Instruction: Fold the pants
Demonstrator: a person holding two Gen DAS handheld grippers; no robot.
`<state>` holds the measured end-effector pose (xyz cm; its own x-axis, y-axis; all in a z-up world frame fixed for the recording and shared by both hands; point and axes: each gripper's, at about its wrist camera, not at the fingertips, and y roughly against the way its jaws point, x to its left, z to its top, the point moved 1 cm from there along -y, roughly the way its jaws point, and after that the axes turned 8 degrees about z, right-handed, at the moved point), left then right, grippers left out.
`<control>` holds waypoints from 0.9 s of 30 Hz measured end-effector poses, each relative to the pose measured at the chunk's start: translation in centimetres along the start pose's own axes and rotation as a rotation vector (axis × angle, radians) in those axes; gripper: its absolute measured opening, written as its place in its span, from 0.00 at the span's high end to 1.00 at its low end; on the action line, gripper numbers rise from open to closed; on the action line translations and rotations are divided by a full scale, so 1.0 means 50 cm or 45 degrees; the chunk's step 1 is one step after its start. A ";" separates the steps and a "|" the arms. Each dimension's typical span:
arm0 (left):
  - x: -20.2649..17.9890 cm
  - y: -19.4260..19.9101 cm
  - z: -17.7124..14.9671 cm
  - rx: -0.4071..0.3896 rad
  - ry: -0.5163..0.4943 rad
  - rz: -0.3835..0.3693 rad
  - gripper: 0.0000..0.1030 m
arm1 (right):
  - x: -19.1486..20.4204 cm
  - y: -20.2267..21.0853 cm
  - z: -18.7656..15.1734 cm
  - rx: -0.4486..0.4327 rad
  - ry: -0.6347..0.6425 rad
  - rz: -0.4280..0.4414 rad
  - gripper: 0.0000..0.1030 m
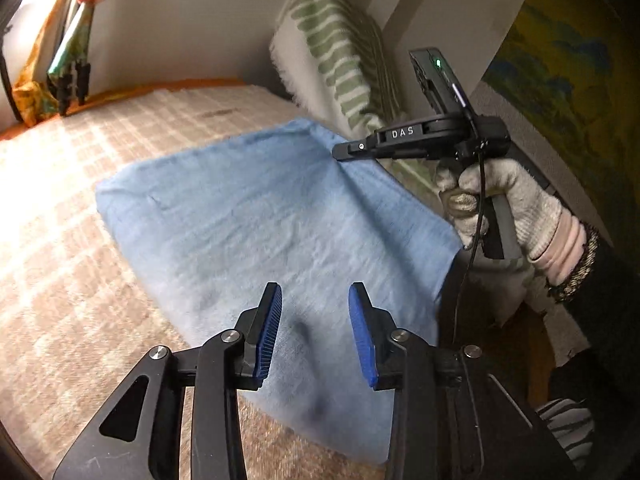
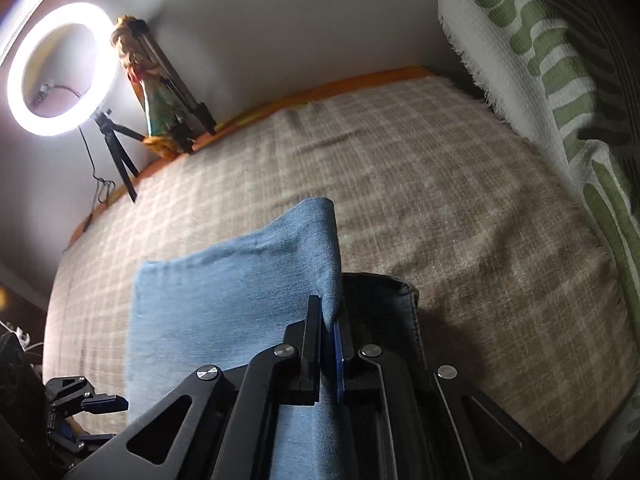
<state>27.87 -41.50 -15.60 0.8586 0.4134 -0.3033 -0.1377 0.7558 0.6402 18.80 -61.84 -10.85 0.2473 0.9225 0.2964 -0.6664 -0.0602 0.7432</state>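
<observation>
On my left, plaid blanket [image 1: 60, 240] stretches bare toward the ring light [image 2: 60, 68] at the wall. My left gripper [image 1: 315, 332] hangs spread wide over the pants' [image 1: 256, 216] near end. The pants lie folded mid-bed, long axis running away toward the striped pillow [image 1: 340, 52]. My right gripper [image 2: 329, 336] pinches their far right edge, lifted.

The pants [image 1: 256, 216] are light blue, plain, without pattern. The bed cover [image 1: 80, 208] has a check pattern in beige and cream, with an orange edge at the wall. The pillow [image 2: 560, 72] is white with green wavy stripes. The left tool [image 1: 315, 332] is black with blue pads [image 1: 269, 332]. The glove [image 1: 520, 204] is off-white. The ring light [image 2: 60, 68] glows white.
</observation>
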 end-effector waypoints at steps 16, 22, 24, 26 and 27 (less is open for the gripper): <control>-0.099 0.001 -0.066 0.058 -0.296 0.094 0.56 | -0.017 0.090 -0.166 0.061 0.156 -0.075 0.56; -0.082 0.034 -0.079 0.083 -0.222 0.092 0.51 | -0.047 0.101 -0.220 0.067 0.130 -0.081 0.46; -0.065 0.049 -0.080 0.095 -0.161 0.072 0.45 | -0.054 0.110 -0.221 0.068 0.117 -0.069 0.44; -0.040 0.067 -0.075 0.099 -0.070 0.068 0.43 | -0.058 0.123 -0.215 0.044 0.089 -0.045 0.42; -0.022 0.079 -0.070 0.103 -0.010 0.063 0.42 | -0.063 0.136 -0.206 0.005 0.069 -0.023 0.41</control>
<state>24.66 -37.23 -15.21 0.8557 0.4450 -0.2643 -0.1404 0.6910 0.7091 6.24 -61.20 -12.92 0.2203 0.9428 0.2501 -0.6592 -0.0451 0.7506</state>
